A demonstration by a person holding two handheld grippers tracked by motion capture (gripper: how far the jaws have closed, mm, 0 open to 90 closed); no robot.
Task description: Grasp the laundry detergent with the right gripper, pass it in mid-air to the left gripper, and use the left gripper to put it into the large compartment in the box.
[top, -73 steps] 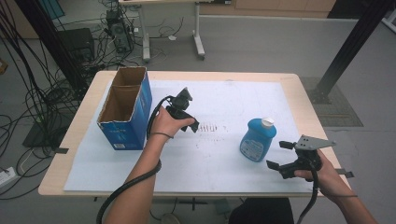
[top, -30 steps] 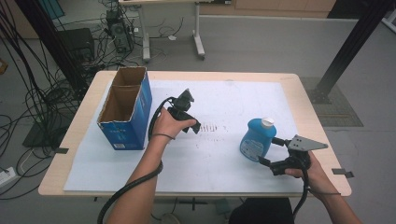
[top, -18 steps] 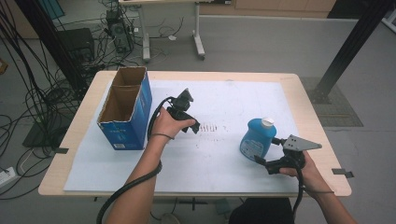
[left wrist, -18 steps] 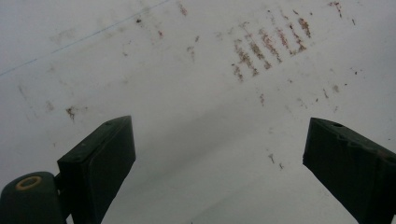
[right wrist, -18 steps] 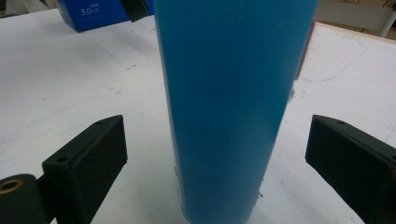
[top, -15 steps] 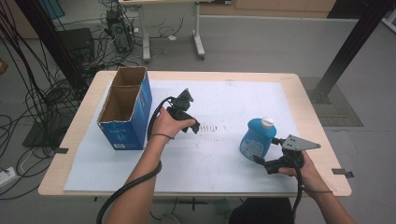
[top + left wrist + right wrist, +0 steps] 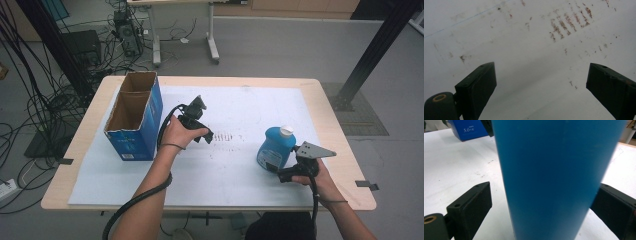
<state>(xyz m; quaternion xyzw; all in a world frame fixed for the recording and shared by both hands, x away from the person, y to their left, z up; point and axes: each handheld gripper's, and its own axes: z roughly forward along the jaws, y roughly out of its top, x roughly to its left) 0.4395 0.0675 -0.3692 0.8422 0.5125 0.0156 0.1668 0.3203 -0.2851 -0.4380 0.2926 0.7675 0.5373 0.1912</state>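
I have the right gripper wide, its jaws astride the upright blue bottle, left jaw clear of it. My left gripper is spread wide over the white sheet, holding nothing.

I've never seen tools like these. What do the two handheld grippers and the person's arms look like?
Both grippers are black with two blocky jaws pierced by small screw holes. The left gripper trails a thick black cable along a bare forearm. The right gripper carries a grey three-cornered plate on top and a thinner black cable. No sleeves show; thin bands circle both wrists.

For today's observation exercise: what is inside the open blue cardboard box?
The blue cardboard box shows two open compartments with bare brown inner walls. Their floors are in shadow and hidden by the walls, so contents cannot be ruled out.
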